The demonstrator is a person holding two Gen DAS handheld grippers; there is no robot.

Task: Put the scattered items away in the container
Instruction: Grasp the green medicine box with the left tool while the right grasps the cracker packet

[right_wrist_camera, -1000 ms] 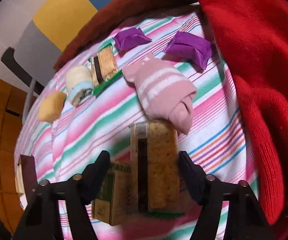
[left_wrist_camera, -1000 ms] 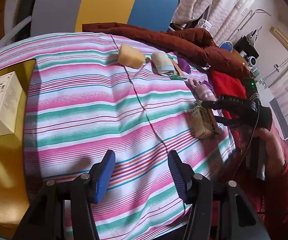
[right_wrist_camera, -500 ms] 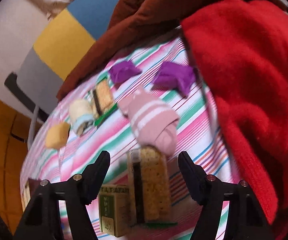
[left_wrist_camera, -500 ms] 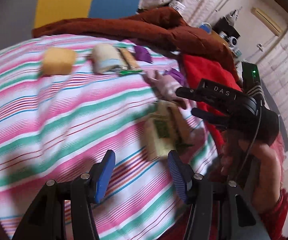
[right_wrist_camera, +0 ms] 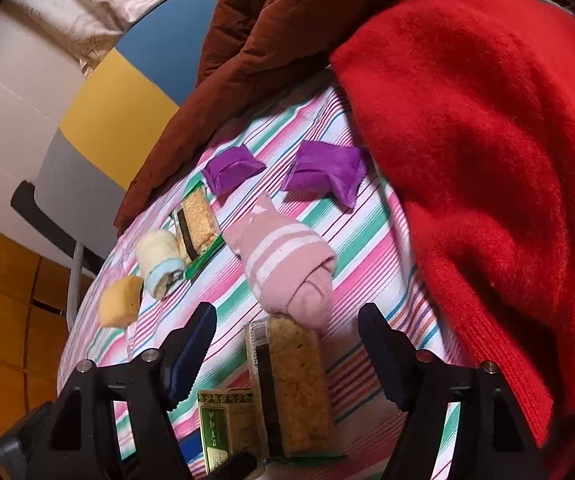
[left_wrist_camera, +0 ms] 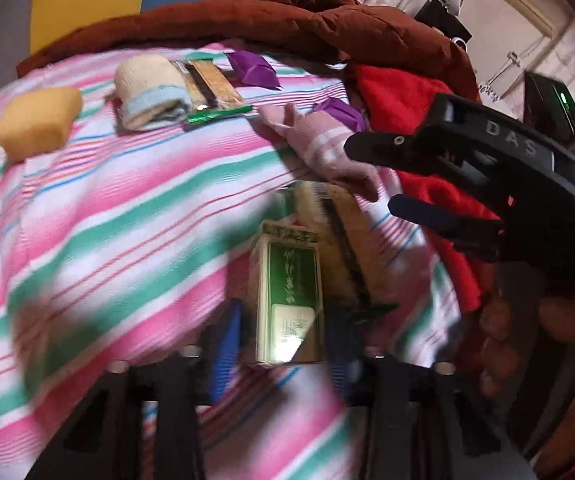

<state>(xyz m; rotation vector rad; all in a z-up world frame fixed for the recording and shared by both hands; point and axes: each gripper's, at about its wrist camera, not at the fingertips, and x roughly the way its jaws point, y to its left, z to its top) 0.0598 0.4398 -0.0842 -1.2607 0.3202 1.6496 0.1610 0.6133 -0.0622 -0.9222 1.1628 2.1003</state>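
A green box (left_wrist_camera: pixel 289 300) lies on the striped cloth, next to a wrapped cracker pack (left_wrist_camera: pixel 345 248). My left gripper (left_wrist_camera: pixel 285 346) is open with its fingers on either side of the box's near end. My right gripper (right_wrist_camera: pixel 287 356) is open above the cracker pack (right_wrist_camera: pixel 291 388) and the green box (right_wrist_camera: pixel 223 428); it also shows in the left wrist view (left_wrist_camera: pixel 383 174). A pink sock (right_wrist_camera: pixel 283 264), two purple packets (right_wrist_camera: pixel 327 172), a second cracker pack (right_wrist_camera: pixel 195 224), a rolled cream sock (right_wrist_camera: pixel 159 260) and a yellow sponge (right_wrist_camera: pixel 119 304) lie farther off. No container is in view.
A red sweater (right_wrist_camera: pixel 487 160) and a brown jacket (right_wrist_camera: pixel 287 32) are heaped along the right and far edges of the cloth. A chair with a grey, yellow and blue back (right_wrist_camera: pixel 119 92) stands beyond the table.
My left gripper has swung right and closed in on the green box, which now sits between its fingers. The yellow tray has left its view. My right gripper has pulled back and up a little.
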